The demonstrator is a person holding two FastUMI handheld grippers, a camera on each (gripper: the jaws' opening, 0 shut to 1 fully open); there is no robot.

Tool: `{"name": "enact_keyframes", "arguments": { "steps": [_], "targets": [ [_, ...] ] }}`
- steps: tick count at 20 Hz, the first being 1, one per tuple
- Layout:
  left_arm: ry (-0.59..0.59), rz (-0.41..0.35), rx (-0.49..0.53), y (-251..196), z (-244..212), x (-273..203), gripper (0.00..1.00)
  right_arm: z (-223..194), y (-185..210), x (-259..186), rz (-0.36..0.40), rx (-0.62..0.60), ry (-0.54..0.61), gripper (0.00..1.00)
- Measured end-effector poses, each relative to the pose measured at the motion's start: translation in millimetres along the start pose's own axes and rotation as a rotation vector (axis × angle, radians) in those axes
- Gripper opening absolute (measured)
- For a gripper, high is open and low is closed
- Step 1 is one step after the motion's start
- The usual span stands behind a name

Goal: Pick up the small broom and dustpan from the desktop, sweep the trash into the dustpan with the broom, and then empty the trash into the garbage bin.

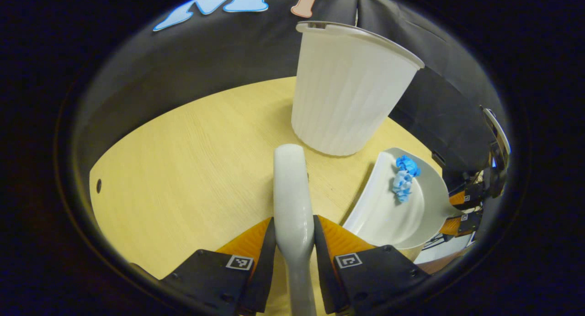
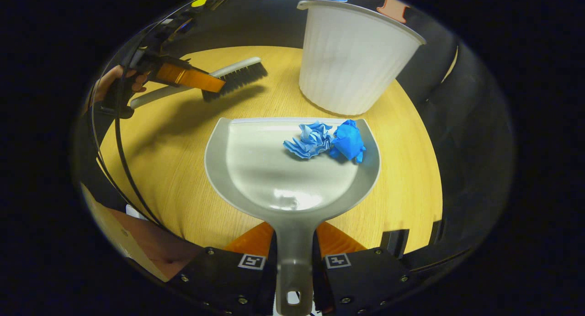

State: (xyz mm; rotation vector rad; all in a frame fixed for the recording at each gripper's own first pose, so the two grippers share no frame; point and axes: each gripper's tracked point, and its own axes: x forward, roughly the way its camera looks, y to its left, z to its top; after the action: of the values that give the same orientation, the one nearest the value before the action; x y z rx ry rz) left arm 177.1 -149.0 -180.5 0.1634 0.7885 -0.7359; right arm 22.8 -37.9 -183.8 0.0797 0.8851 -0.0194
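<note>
Crumpled blue paper (image 2: 325,140) lies in the smooth grey dustpan (image 2: 292,170), handle pinched by the right gripper (image 2: 295,256); left gripper (image 1: 295,243) clamps the broom (image 1: 292,192) beside the ribbed white bin (image 1: 347,87)

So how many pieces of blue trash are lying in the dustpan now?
2. Both lie in the dustpan near its front lip: a crumpled lighter blue piece and, touching it on the right, a darker blue piece. Smaller scraps may be hidden behind them.

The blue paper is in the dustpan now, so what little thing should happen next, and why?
Probably the right gripper should lift the dustpan and carry it over the rim of the white bin. Both blue paper scraps already lie in the pan near its front lip, the bin stands just beyond it, and the broom in the left gripper is held off to the side.
</note>
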Motion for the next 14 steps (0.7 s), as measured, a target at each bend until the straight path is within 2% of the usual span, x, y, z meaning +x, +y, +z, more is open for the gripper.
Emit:
{"name": "enact_keyframes", "arguments": {
  "steps": [6,7,14],
  "targets": [
    [-0.036,0.034,-0.034,14,-16,-29,0.51,16,9,-12,-0.032,0.034,-0.025,0.33],
    [-0.041,0.043,-0.033,17,-17,-32,0.48,25,8,-19,-0.033,0.033,-0.031,0.33],
    [-0.055,0.063,-0.062,28,-39,-65,0.48,87,-10,-93,-0.009,-0.003,-0.037,0.33]
  ]
}}
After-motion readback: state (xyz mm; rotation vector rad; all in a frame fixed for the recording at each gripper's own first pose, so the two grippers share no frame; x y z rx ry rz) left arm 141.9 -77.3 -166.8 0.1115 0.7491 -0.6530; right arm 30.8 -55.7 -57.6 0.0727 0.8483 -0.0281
